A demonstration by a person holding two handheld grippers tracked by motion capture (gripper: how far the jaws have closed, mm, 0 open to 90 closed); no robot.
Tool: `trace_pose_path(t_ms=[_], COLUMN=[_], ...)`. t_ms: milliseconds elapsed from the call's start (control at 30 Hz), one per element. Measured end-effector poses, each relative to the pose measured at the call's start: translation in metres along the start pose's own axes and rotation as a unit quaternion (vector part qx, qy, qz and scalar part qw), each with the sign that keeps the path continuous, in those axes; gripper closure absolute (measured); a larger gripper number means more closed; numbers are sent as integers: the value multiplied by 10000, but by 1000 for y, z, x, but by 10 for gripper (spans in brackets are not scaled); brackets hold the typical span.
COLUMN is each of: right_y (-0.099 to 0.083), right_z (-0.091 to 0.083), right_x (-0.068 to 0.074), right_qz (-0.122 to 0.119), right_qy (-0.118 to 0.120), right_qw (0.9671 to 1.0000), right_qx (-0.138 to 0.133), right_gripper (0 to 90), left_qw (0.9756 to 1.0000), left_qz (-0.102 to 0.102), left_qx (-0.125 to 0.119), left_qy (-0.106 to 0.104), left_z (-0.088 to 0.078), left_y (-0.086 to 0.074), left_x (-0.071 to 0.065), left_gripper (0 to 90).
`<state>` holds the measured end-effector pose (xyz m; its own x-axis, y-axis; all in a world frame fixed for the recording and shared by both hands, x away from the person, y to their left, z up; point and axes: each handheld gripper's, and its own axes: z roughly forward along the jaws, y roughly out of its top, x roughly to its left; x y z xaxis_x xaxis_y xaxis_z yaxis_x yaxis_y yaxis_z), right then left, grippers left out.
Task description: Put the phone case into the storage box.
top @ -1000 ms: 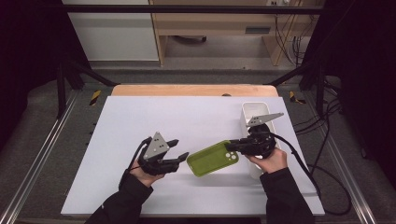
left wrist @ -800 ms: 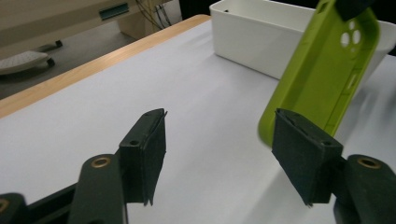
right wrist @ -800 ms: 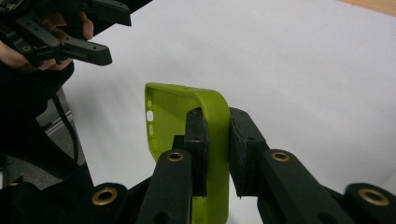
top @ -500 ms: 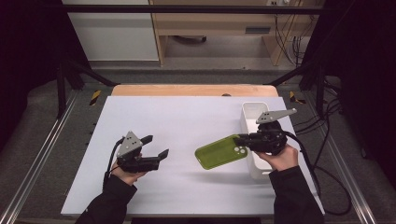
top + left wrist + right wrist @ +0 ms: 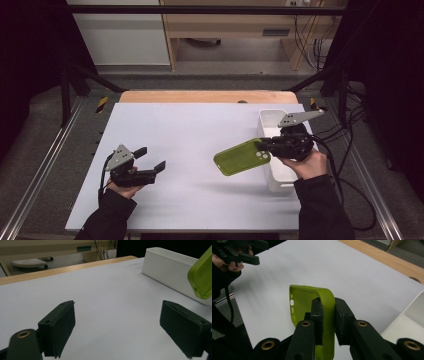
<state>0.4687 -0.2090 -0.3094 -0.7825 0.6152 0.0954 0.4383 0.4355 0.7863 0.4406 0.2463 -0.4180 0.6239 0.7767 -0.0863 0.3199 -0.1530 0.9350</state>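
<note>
A lime-green phone case (image 5: 242, 157) hangs above the white table, held by one end. My right gripper (image 5: 261, 145) is shut on its rim, and in the right gripper view the pads pinch the case wall (image 5: 312, 293) between them (image 5: 328, 302). My left gripper (image 5: 151, 157) is low over the table at the left, well apart from the case. Its jaws have just been opening and stand wide (image 5: 118, 306) with nothing between them. The case edge (image 5: 202, 280) shows at the far right of the left gripper view.
A white rectangular bin (image 5: 272, 120) stands at the table's right side, right behind the right hand, and shows as a white wall (image 5: 165, 265) in the left gripper view. A wooden strip (image 5: 200, 96) borders the table's far edge. Cables trail off to the right.
The left gripper has pulled away to the left from the case and its jaws have spread. The right gripper has carried the case a little up and to the right, toward the bin.
</note>
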Motion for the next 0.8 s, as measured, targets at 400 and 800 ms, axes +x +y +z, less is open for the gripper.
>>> trace_pose_path(t_ms=[400, 800], right_y=[15, 26], right_z=[-11, -18], right_x=[3, 0], right_qz=[-277, -464], right_qy=[-296, -566], right_qw=[9992, 9973], right_qx=[42, 75], right_gripper=[792, 792], left_qw=[10000, 9998], left_qz=[4, 60], left_qx=[-3, 121], left_qy=[60, 167], left_z=[-5, -4], left_y=[-16, -22], left_x=[11, 15], left_gripper=[67, 31])
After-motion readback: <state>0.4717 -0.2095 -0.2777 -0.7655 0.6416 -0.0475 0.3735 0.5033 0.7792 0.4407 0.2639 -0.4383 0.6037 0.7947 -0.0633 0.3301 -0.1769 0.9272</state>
